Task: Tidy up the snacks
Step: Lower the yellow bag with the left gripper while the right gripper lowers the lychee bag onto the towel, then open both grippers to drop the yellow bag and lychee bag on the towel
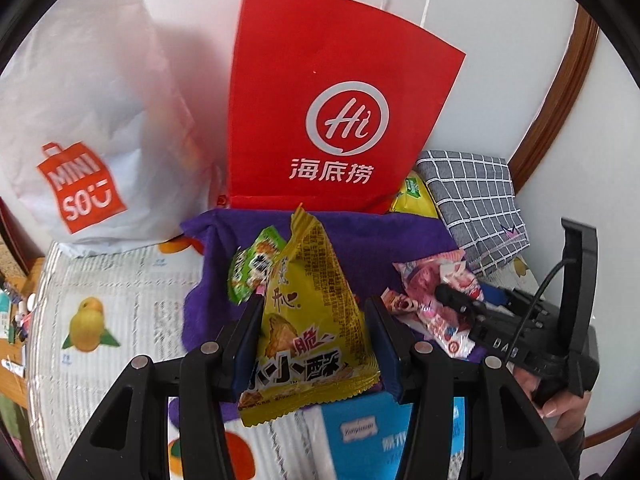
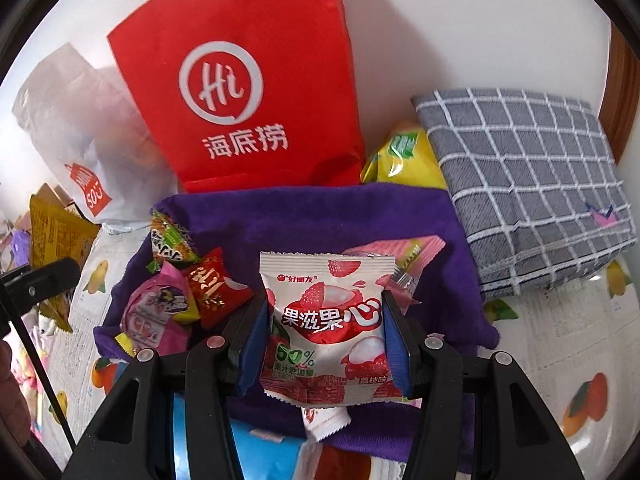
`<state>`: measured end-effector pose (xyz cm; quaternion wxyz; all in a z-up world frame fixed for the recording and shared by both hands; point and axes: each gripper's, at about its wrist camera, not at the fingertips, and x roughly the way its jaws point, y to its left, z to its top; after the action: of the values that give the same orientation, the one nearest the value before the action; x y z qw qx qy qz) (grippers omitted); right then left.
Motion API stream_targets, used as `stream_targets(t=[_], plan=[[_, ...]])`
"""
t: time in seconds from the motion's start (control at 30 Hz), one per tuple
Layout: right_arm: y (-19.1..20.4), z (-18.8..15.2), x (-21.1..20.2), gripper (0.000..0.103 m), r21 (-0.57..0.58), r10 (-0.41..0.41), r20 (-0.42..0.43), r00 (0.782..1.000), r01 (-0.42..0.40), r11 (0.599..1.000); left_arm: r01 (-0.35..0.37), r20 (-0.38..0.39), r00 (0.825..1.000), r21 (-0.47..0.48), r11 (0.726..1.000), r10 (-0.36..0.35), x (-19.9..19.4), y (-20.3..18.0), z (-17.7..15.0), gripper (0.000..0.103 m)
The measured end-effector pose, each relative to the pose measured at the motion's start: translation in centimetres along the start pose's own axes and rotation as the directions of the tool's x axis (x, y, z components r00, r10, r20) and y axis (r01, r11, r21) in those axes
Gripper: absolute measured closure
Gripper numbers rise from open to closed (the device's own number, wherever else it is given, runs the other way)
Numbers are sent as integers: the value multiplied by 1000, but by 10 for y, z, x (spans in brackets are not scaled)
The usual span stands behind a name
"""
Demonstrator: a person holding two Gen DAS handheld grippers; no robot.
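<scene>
Hand-held gripper [image 1: 316,344] before red bag [image 1: 336,100]

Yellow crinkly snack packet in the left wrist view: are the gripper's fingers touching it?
Touching. The left wrist view shows the yellow crinkly snack packet pinched between the left gripper's blue-padded fingers, both pads pressing its sides.

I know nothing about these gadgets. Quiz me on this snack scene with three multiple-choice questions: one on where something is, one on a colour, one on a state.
1. The red paper bag stands where?
A. behind the purple cloth
B. on the checked cloth
C. lying flat

2. The left gripper holds a packet coloured:
A. blue
B. yellow
C. white

3. The right gripper is:
A. empty
B. out of view
C. shut on the lychee packet

Answers: A, it rises upright beyond the cloth; B, yellow wrapper between the pads; C, both pads press its sides.
</scene>
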<state>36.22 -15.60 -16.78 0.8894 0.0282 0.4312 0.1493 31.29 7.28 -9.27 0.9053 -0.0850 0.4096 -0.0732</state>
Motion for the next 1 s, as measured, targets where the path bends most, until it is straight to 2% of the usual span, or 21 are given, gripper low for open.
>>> stream_targets(t=[0.17, 0.33, 0.53, 0.77, 0.87, 0.93, 1.0], plan=[[-4, 0, 9, 49, -3, 0, -8, 1000, 0, 1000, 16, -17, 1000, 5, 1000, -16, 23, -5, 9, 55], [-14, 2, -1, 35, 49, 38, 7, 999, -38, 998, 20, -25, 999, -19, 1000, -20, 41, -2, 14, 55], [-16, 5, -18, 33, 77, 63, 37, 997, -66, 995, 39, -46, 998, -27, 999, -40, 54, -1, 15, 55], [-6, 1, -38, 33, 34, 70, 68, 995, -72, 997, 60, -68, 996, -21, 998, -61, 66, -9, 16, 53], [-2, -3, -45, 33, 9, 60, 80, 995, -61, 998, 67, -90, 994, -20, 998, -68, 72, -13, 16, 49], [1, -6, -47, 33, -3, 60, 86, 995, -59, 998, 72, -93, 993, -13, 997, -73, 73, -15, 15, 36], [4, -8, -49, 33, -9, 61, 86, 994, -61, 998, 64, -87, 994, -9, 998, -64, 71, -17, 14, 34]])
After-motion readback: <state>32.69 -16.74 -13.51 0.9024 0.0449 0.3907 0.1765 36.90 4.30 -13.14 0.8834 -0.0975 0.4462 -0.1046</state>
